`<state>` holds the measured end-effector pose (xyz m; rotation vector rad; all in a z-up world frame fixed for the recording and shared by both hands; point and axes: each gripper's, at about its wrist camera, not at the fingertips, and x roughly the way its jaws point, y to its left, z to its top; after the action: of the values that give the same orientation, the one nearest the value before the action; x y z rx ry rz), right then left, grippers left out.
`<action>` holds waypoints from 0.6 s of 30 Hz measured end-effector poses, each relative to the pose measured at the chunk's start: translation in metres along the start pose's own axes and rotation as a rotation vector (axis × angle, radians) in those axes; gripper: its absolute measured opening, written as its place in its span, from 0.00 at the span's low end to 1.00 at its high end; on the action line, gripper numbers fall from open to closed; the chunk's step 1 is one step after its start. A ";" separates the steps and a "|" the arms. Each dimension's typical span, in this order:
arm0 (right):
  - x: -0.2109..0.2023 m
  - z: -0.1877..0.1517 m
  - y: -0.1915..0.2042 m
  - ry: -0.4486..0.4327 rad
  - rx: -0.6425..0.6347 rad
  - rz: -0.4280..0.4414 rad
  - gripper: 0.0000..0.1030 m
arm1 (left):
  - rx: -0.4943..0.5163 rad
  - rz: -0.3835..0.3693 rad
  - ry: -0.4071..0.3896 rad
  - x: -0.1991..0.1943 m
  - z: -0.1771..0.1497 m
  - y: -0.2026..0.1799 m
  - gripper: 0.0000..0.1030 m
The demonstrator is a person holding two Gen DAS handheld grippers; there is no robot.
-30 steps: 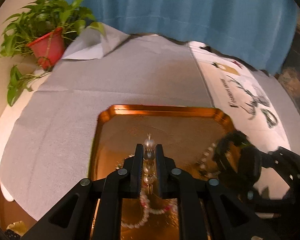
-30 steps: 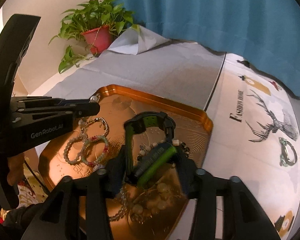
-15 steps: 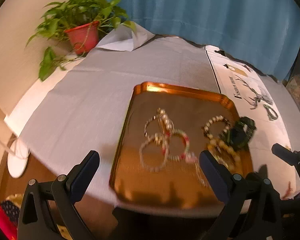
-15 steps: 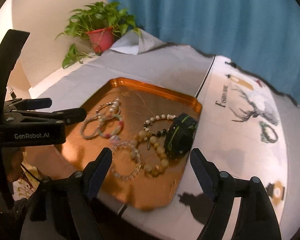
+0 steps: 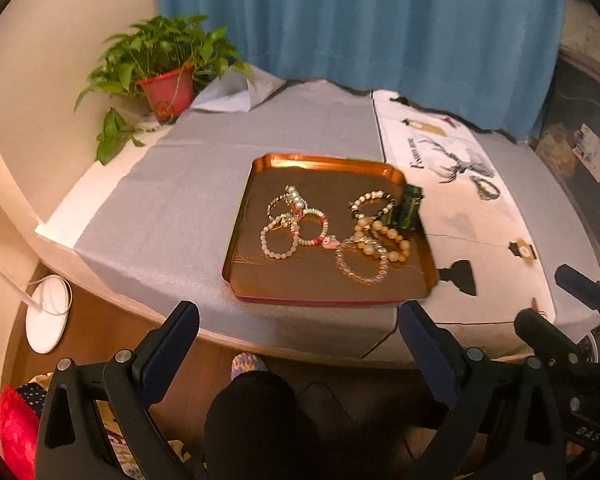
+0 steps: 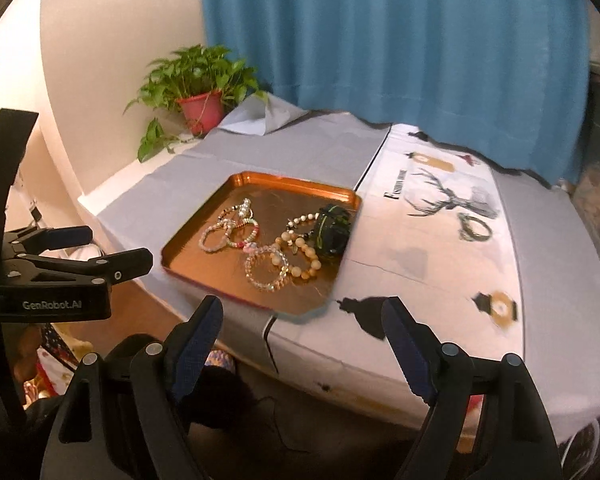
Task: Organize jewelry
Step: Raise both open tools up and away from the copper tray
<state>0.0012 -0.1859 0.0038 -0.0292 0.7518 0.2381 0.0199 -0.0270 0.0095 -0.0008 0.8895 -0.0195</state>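
A copper tray (image 5: 260, 272) (image 6: 188, 264) lies on the grey tablecloth and holds several bead bracelets (image 5: 296, 224) (image 6: 232, 228) and a black-and-green watch (image 5: 406, 212) (image 6: 332, 230). A green bracelet (image 5: 485, 189) (image 6: 475, 229) lies apart on the white printed cloth to the right. My left gripper (image 5: 298, 330) is open and empty, back from the table's near edge. My right gripper (image 6: 302, 322) is open and empty too, short of the tray's near corner. The left gripper (image 6: 112, 250) also shows from the side in the right wrist view.
A potted plant in a red pot (image 5: 166, 90) (image 6: 202, 110) stands at the table's far left corner. A blue curtain (image 5: 360, 20) hangs behind. A white lamp base (image 5: 46, 312) sits on the floor at left. A person's dark-clad knee (image 5: 256, 412) is below the table edge.
Both grippers let go of their pieces, a bracelet on the left and the watch on the right, opened wide, and pulled back and up from the tray to beyond the table's edge.
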 end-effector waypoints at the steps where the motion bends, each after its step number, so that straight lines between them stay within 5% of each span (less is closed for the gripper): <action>1: -0.009 -0.002 0.001 -0.010 0.002 -0.002 0.80 | -0.002 -0.006 -0.009 -0.007 -0.002 -0.001 0.96; 18: -0.086 -0.019 0.025 -0.104 -0.043 -0.023 0.80 | 0.020 -0.037 -0.123 -0.078 -0.025 -0.015 0.96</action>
<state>-0.0778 -0.1816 0.0497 -0.0661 0.6423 0.2320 -0.0488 -0.0400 0.0546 0.0006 0.7660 -0.0625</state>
